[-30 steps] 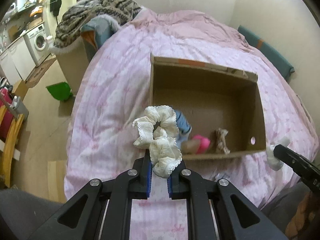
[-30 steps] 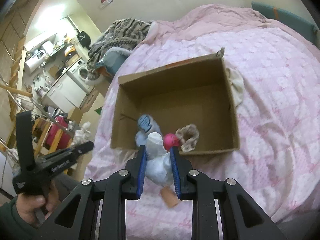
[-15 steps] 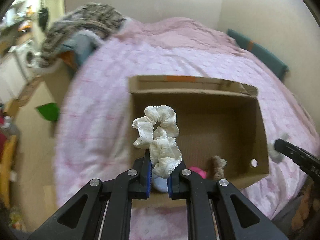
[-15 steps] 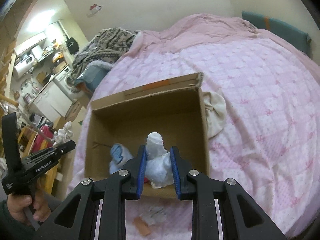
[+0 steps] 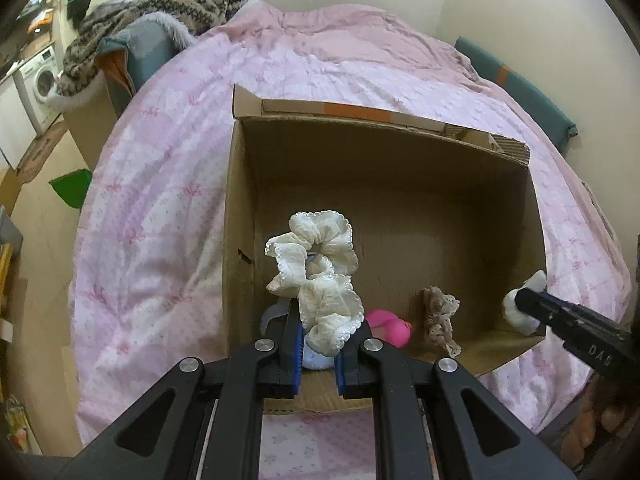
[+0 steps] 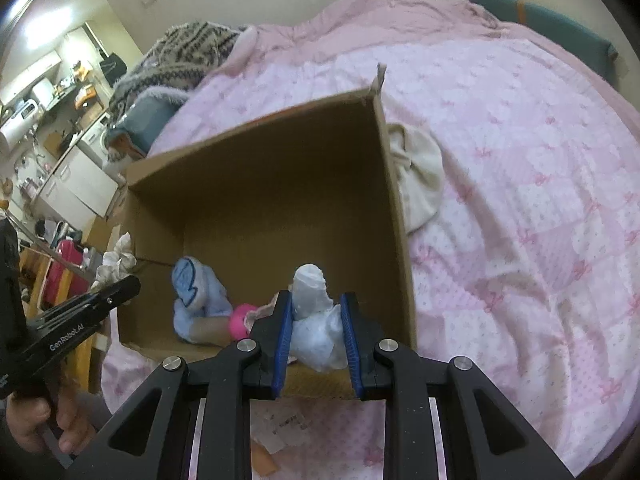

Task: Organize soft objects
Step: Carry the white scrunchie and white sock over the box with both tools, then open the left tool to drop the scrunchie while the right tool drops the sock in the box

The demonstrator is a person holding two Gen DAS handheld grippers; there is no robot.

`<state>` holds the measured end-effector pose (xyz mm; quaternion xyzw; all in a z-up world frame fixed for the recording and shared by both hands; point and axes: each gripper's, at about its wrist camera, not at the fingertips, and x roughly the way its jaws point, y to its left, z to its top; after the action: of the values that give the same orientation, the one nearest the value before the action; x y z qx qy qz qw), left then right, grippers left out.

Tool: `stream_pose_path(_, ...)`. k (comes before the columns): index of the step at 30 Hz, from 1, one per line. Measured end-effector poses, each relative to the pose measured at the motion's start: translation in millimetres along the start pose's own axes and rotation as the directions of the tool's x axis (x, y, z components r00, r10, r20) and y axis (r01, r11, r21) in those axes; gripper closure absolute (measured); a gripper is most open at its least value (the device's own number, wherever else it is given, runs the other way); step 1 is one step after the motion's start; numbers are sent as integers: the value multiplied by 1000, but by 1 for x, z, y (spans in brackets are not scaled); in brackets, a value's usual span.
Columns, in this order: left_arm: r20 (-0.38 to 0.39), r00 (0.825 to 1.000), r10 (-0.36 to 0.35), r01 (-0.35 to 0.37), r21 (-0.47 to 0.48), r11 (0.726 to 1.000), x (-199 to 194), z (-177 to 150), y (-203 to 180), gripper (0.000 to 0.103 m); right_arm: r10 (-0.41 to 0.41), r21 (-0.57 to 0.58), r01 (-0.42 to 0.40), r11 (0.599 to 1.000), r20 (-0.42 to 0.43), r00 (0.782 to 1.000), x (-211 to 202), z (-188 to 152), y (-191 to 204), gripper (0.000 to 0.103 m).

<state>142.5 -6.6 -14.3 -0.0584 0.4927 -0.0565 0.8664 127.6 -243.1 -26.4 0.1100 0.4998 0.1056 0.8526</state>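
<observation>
Protruding from left hand-held gripper [image 5: 318, 344] | cream scrunchie [image 5: 316, 276] | above box [image 5: 400, 168]

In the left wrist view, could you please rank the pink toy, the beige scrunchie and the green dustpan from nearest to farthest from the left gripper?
1. Pink toy, just right of the left gripper, in the cardboard box.
2. Beige scrunchie, farther right in the box.
3. Green dustpan, far left on the floor.

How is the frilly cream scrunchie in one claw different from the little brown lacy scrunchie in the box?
The frilly cream scrunchie is pinched in the left claw above the cardboard box; the brown lacy scrunchie lies loose on the box floor. The cream one looks bigger and puffier; the brown one looks smaller and crumpled. The cream one is pale; the brown one is darker. Both are soft, ruffled fabric with lacy edges.
</observation>
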Motion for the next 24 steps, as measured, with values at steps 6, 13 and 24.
stream_pose_path(6,-9,1000,-11,11,-6,1000,5,-1,-2,92,-8,-20,8,1000,-26,1000,6,-2,4,77)
stream_pose_path(13,0,1000,-7,7,37,999,6,-5,-10,91,-3,-21,2,1000,-46,999,10,-3,4,77)
stream_pose_path(24,-14,1000,0,1,55,998,11,-8,-14,83,8,-63,-12,998,-56,998,14,-5,15,77)
